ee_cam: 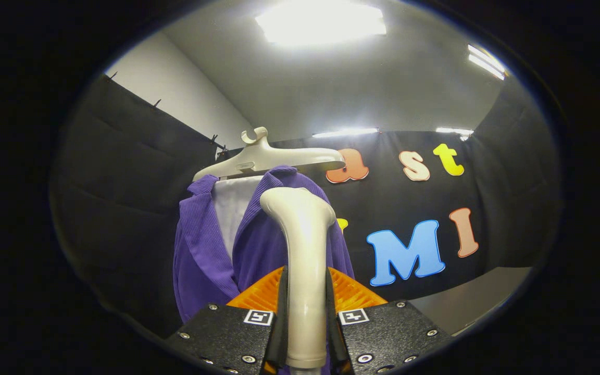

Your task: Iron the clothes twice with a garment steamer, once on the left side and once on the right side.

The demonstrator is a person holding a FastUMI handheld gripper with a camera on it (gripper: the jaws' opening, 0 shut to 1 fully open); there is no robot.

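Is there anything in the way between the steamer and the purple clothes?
Nothing visible stands between them. The hand-held gripper is shut on the steamer handle, whose head rises just ahead of the fingers, right in front of the purple garment hanging on the white hanger. Whether the head touches the fabric cannot be told.

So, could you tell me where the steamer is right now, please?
In the gripper view, the steamer stands upright, clamped between the gripper's fingers, its head just in front of the purple garment hanging on the hanger.
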